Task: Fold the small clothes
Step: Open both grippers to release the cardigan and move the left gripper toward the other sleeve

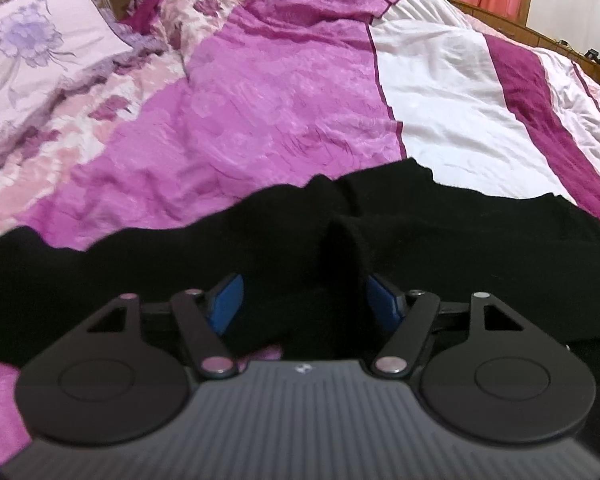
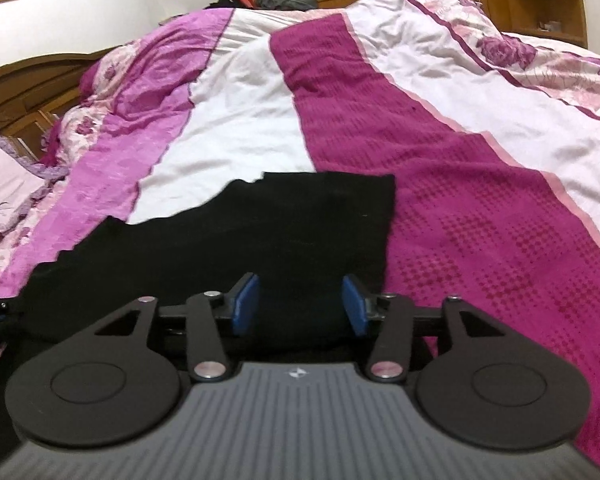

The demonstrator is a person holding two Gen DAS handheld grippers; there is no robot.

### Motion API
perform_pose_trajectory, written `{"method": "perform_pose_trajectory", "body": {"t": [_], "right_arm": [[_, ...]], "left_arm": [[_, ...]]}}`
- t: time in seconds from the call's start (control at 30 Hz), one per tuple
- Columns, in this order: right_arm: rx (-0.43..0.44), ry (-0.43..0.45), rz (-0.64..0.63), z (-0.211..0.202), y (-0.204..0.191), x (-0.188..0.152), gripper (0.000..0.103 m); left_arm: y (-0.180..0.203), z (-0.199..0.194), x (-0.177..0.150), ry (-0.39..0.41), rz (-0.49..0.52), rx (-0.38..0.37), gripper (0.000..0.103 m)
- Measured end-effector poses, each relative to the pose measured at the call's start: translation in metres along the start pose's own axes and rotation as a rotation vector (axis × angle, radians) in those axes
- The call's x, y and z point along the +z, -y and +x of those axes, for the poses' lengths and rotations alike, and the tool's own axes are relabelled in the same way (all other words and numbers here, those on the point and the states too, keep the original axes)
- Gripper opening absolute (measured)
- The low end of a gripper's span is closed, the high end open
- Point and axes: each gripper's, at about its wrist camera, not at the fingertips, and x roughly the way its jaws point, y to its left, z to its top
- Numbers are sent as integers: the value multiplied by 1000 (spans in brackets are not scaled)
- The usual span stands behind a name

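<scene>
garment: black garment (image 1: 440,240) lies spread on the striped purple bedspread (image 1: 260,120) of the bed | left claw (image 1: 304,304): released, jaws apart over a raised fold of the cloth | right claw (image 2: 300,306): released, above the garment's near edge, pads clear of the fabric

Both the left hand-held gripper (image 1: 302,302) and the right hand-held gripper (image 2: 300,304) point downward, jaws apart.

One black garment (image 1: 440,240) – two grippers (image 1: 302,300) (image 2: 300,304), one quilt (image 1: 260,100), one pillow (image 1: 32,52)
</scene>
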Motion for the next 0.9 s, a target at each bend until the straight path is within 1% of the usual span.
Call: {"method": "perform_pose_trajectory", "body": {"t": [0.23, 0.43, 0.6, 0.73, 0.8, 0.9], "right_arm": [[64, 8, -11, -39, -23, -5, 61], [103, 9, -39, -69, -44, -14, 64], [122, -10, -35, -84, -54, -25, 64], [134, -22, -45, -93, -61, -35, 64], [135, -33, -48, -94, -62, -39, 64], [128, -50, -56, -94, -65, -44, 64]], "left_arm": [[-18, -39, 1, 12, -7, 29, 70], [-49, -64, 0, 10, -49, 98, 70], [-86, -76, -7, 1, -131, 139, 70], [-116, -80, -20, -11, -213, 175, 70], [-131, -80, -27, -15, -254, 185, 70], [-149, -78, -36, -19, -322, 179, 70]]}}
